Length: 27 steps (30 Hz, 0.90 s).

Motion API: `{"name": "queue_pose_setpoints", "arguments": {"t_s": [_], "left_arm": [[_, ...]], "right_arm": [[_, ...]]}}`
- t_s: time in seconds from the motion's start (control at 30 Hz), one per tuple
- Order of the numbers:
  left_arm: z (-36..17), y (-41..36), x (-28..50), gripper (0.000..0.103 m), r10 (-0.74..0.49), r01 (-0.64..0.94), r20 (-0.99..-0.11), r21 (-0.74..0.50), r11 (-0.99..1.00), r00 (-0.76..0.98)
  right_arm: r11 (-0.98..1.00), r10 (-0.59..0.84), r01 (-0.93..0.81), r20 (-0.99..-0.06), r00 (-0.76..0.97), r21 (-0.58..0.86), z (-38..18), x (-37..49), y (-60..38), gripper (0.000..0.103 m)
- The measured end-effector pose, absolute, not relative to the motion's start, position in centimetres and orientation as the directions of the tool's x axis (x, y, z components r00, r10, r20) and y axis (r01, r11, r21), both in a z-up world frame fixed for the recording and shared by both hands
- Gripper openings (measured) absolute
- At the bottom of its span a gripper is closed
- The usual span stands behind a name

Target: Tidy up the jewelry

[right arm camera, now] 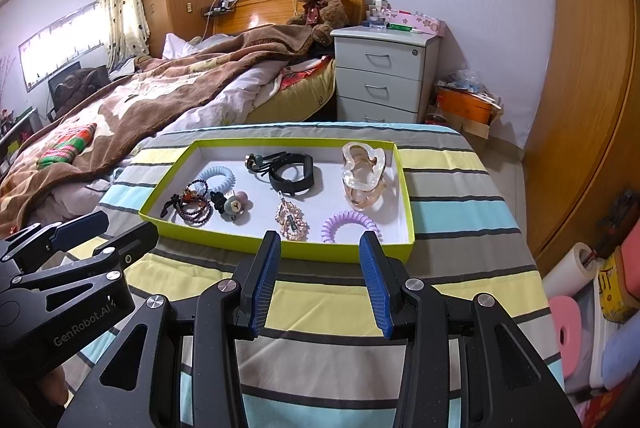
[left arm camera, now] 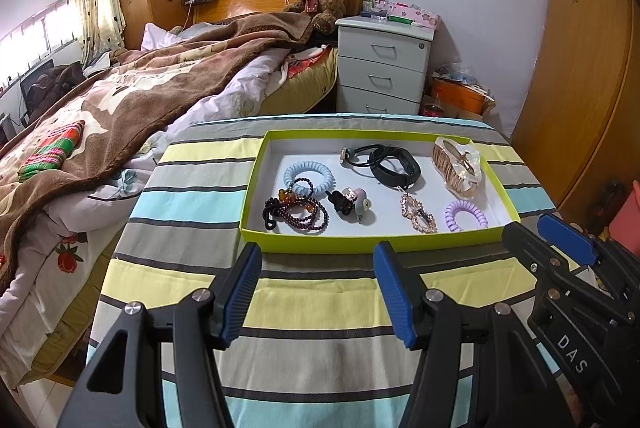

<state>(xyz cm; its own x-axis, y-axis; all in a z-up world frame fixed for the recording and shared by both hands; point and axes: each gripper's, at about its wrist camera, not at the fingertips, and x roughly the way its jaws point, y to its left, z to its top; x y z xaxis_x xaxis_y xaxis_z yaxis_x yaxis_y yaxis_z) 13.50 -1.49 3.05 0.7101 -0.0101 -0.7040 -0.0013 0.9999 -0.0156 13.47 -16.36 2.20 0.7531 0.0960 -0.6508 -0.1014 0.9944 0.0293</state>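
Note:
A lime-green box (left arm camera: 360, 242) (right arm camera: 240, 240) with a white floor sits on the striped table. It holds a blue coil hair tie (left arm camera: 308, 176) (right arm camera: 216, 177), dark bead bracelets (left arm camera: 304, 214) (right arm camera: 196, 206), a black band (left arm camera: 396, 164) (right arm camera: 294, 172), a clear-and-gold hair claw (left arm camera: 458, 166) (right arm camera: 364, 176), a rhinestone clip (left arm camera: 418, 214) (right arm camera: 292, 218), a purple coil tie (left arm camera: 466, 216) (right arm camera: 350, 222) and a bobble tie (left arm camera: 356, 204) (right arm camera: 234, 206). My left gripper (left arm camera: 318, 254) and right gripper (right arm camera: 320, 242) are open and empty, hovering just in front of the box.
The table is covered by a striped cloth (left arm camera: 320, 308). A bed with a brown blanket (left arm camera: 140, 88) lies to the left. A white drawer unit (left arm camera: 384, 68) stands behind. Wooden wardrobe doors (right arm camera: 592, 88) and foam rolls (right arm camera: 568, 324) are on the right.

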Motion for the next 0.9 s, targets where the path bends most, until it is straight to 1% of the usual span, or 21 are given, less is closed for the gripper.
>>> {"name": "queue_pose_setpoints", "arguments": {"t_s": [0.9], "left_arm": [[3.07,-1.65,13.54,0.060,-0.018,0.006,-0.707,-0.019,1.000,0.707]], "right_arm": [[0.995,0.096,-0.100,-0.652,0.753,0.031,2.20,13.41,-16.39,0.042]]}}
